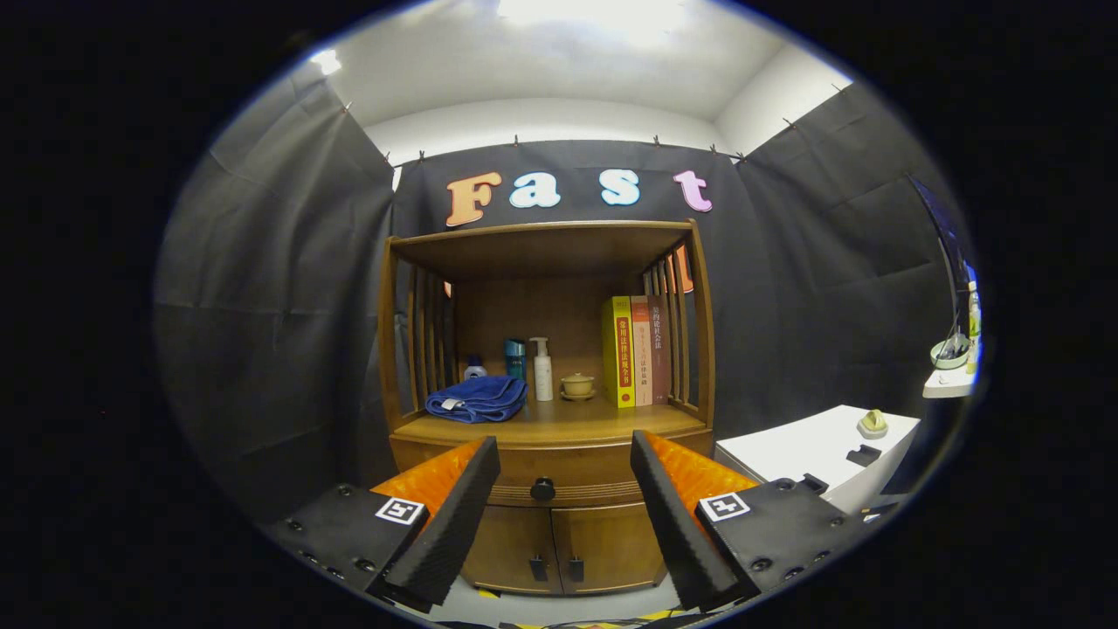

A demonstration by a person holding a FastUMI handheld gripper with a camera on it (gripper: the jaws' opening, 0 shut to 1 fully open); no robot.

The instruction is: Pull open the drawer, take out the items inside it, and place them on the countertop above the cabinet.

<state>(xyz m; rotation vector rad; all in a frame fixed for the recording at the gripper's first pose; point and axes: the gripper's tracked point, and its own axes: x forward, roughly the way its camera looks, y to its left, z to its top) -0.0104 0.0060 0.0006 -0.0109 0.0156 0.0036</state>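
Note:
A wooden cabinet point(546, 384) stands against the booth wall, some way beyond my fingers. Its drawer point(559, 467) is closed, with a dark round knob point(542, 489) seen in the gap between my fingers. The countertop point(559, 422) above the drawer carries a folded blue towel point(478, 398), a few bottles point(542, 369), a small lidded cup point(577, 384) and upright books point(636, 350). My gripper point(563, 463) is open, its fingers wide apart with nothing held, still short of the knob.
Two small doors point(559, 546) sit under the drawer. A white table point(817, 454) with a small object point(872, 424) and dark pieces stands to the cabinet's right. A shelf with bottles point(956, 358) hangs further right. Black cloth walls surround the cabinet.

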